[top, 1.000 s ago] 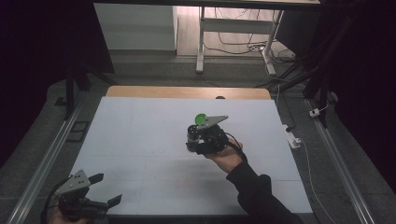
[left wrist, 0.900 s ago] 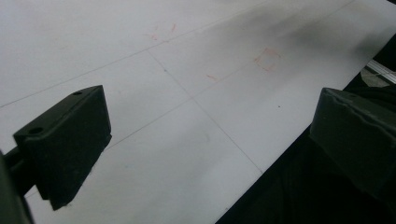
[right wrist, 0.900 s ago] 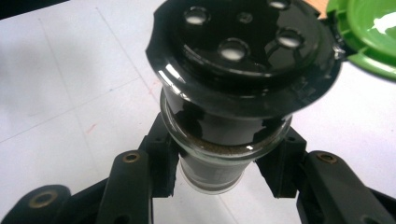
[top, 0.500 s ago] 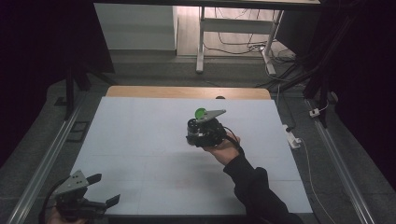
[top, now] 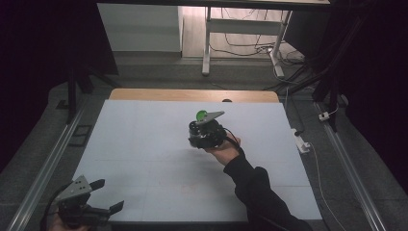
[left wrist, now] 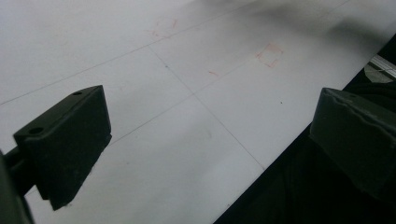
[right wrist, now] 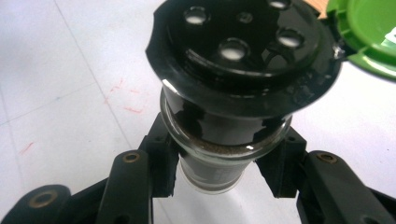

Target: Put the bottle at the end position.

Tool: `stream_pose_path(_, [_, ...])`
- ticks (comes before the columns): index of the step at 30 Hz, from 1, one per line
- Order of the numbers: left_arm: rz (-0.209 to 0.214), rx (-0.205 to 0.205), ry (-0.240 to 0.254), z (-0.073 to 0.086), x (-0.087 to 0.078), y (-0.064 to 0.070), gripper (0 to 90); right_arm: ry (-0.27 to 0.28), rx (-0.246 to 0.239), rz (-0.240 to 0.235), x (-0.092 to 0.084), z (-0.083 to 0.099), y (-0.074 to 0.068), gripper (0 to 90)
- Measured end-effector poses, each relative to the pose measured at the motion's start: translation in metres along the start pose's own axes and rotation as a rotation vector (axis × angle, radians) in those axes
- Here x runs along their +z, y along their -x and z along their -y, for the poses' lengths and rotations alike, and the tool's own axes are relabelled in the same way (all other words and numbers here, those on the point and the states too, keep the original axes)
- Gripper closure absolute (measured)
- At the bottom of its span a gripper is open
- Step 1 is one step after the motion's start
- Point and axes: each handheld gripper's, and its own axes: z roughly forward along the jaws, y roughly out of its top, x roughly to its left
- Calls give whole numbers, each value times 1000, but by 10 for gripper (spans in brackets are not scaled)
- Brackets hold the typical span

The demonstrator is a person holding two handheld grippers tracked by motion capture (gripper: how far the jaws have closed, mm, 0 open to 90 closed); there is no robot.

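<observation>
Between the right gripper's (right wrist: 219, 179) jaws sits a glass shaker jar (right wrist: 219, 163): pads clamp both sides of the glass body just under its black sifter top (right wrist: 238, 46). Grip is closed firmly on the jar, nothing else in it. Dark ground spice shows through the glass right at pad level.

Just past the sifter, up and to the right of the jaws, the green flip lid (right wrist: 369, 32) hangs open on its hinge. So the holes are exposed and the jar tips towards the camera, not upright.

Beyond the jar is white table (right wrist: 56, 84) with faint red marks. In the high view the same gripper (top: 207, 134) holds the jar near the table's middle, green lid (top: 201, 115) on its far side.

Left gripper (top: 96, 202) hangs at the near left corner over the table edge, well apart from the jar. Jaws spread wide, nothing between them, only bare table (left wrist: 196, 116) ahead.

Step in hand, my read: carrying or positioning the open shaker. To do it well:
- keep squeeze constant; glass is slick and the grip is high on the body, so it can pivot
- lid is open, so any tilt forward spills. Level it before moving on
- move slowly, no jerks
- if the lid needs shutting, bring the left gripper in and press the green flap down while the right one holds steady
</observation>
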Motion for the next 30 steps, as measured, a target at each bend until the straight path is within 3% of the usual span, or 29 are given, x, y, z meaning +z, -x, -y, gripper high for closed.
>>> stream_pose_path(10, [0, 1, -2, 0, 0, 0, 0, -14, -26, 7, 22, 3, 1, 529])
stream_pose_path(30, [1, 4, -4, 0, 0, 1, 0, -57, -25, 6, 42, 16, 4, 529])
